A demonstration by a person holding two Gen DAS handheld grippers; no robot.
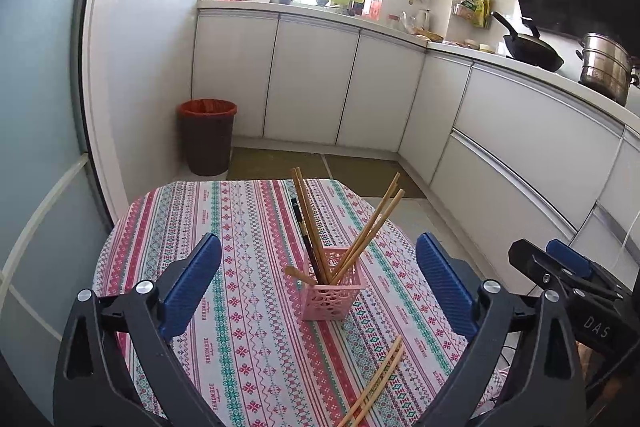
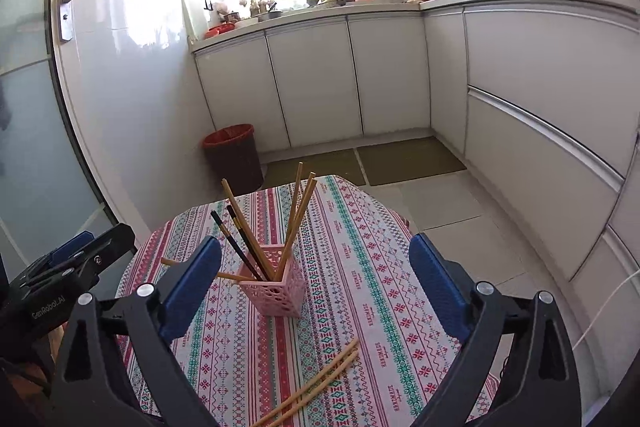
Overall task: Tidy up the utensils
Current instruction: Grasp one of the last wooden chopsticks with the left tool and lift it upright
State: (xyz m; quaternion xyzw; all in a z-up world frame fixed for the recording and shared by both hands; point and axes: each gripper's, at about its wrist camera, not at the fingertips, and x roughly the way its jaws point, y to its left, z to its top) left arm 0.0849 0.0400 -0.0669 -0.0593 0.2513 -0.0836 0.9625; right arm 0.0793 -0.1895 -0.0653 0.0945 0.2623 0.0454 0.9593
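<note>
A pink lattice utensil holder [image 1: 333, 291] [image 2: 275, 289] stands upright on the patterned tablecloth [image 1: 240, 267] [image 2: 360, 267]. It holds several wooden chopsticks [image 1: 372, 227] [image 2: 298, 215] and dark chopsticks [image 1: 305, 239] [image 2: 236, 247]. A wooden utensil [image 1: 294, 273] [image 2: 192, 267] lies beside it on the left. A pair of wooden chopsticks [image 1: 378, 383] [image 2: 320, 379] lies loose on the cloth in front of it. My left gripper [image 1: 320, 287] is open and empty, behind the holder. My right gripper [image 2: 316, 287] is open and empty, and also shows at the right of the left wrist view [image 1: 560, 267].
A dark bin with a red liner [image 1: 207, 135] [image 2: 234, 155] stands on the floor beyond the table. White cabinets [image 1: 312, 79] [image 2: 320, 75] run along the back and right. A wok [image 1: 532, 49] and steel pot [image 1: 606, 67] sit on the counter.
</note>
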